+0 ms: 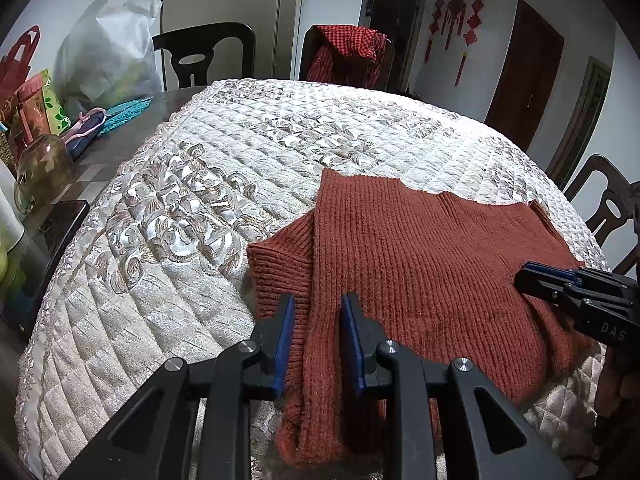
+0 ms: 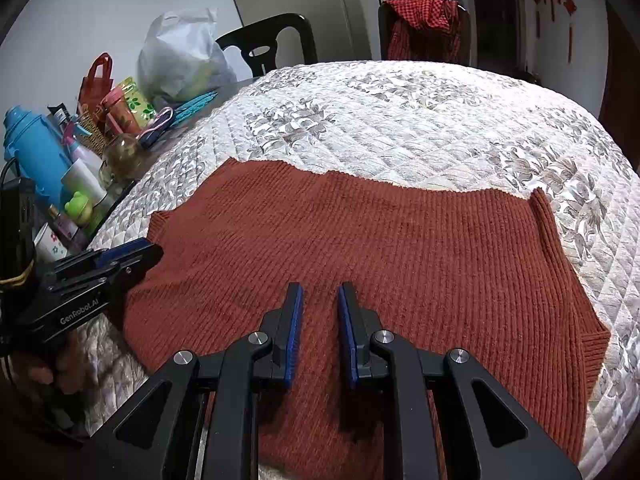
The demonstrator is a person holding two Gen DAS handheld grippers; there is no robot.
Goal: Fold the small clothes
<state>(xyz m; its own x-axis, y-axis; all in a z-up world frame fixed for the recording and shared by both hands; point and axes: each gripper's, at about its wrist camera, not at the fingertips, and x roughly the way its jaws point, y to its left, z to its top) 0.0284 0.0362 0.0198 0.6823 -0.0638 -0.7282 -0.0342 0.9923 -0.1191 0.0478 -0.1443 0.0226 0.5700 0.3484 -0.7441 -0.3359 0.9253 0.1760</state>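
A rust-red ribbed knit sweater (image 1: 420, 248) lies spread on a quilted floral table cover (image 1: 180, 208); it also shows in the right wrist view (image 2: 380, 240). One sleeve is folded in over the body at its left side. My left gripper (image 1: 318, 304) is open, its blue pads on either side of the folded sleeve at the near left. My right gripper (image 2: 320, 294) is open over the sweater's near middle. The right gripper shows at the left wrist view's right edge (image 1: 524, 276). The left gripper shows at the right wrist view's left (image 2: 152, 250).
The left table end holds a blue thermos (image 2: 32, 152), bottles, a glass jar (image 1: 44, 172), a white plastic bag (image 1: 108, 48) and gift bags. Dark chairs stand at the far side; one carries a red checked cloth (image 1: 348, 54). Another chair (image 1: 604, 204) is at the right.
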